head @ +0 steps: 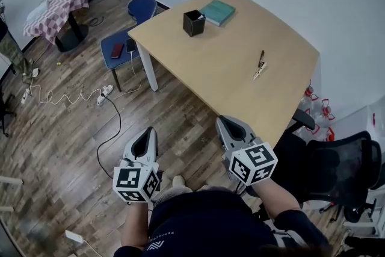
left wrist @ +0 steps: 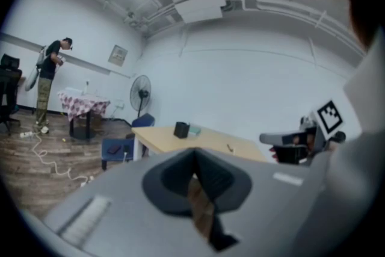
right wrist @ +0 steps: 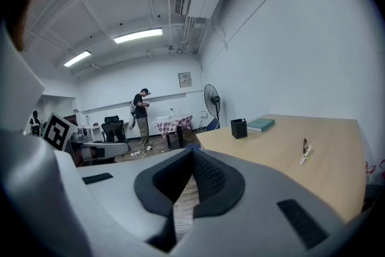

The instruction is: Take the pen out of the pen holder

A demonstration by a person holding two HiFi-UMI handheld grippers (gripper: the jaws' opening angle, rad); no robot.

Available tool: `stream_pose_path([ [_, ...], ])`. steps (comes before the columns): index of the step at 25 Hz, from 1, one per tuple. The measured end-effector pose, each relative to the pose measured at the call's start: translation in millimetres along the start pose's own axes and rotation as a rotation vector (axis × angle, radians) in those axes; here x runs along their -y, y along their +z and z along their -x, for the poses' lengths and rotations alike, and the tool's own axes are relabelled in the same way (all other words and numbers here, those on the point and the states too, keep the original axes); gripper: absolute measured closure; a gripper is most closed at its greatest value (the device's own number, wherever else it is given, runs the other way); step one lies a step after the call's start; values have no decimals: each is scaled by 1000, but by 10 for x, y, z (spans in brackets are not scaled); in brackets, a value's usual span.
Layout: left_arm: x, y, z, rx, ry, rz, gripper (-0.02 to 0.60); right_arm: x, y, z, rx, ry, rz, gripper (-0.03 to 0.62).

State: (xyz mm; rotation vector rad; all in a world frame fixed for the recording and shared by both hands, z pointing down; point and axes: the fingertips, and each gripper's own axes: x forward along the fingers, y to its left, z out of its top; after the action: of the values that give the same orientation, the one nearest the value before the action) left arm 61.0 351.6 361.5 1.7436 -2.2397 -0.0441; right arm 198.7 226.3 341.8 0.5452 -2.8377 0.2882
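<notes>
Left gripper (head: 146, 136) and right gripper (head: 228, 126) both have their jaws closed and empty, near the table (head: 210, 69). The black pen holder (head: 194, 22) stands far ahead of them.

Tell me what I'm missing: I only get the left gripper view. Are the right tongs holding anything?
Observer: No; the right gripper view shows the right tongs shut and empty.
Operator: That speck on the table?
Observer: From the head view, a dark pen with a pale piece by its near end.
Operator: Are the tongs over the table?
Observer: No; the head view shows the left tongs and the right ones both short of its near edge.
</notes>
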Motion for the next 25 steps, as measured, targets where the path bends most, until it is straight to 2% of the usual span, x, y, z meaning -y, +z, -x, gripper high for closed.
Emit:
stream_pose_path([
  [4, -142, 40, -109, -17, -26, -27, 578, -33, 16, -211, -14, -16, 0, 594],
  [14, -445, -35, -363, -63, -67, -8, 577, 6, 54, -517, -42, -74, 15, 594],
  [21, -606, 100, -882, -76, -52, -41, 577, 292, 198, -1073, -32, -53, 30, 594],
  [25, -778, 238, -1283, -76, -19, -58, 577, 514, 370, -1433, -20, -27, 40, 594],
])
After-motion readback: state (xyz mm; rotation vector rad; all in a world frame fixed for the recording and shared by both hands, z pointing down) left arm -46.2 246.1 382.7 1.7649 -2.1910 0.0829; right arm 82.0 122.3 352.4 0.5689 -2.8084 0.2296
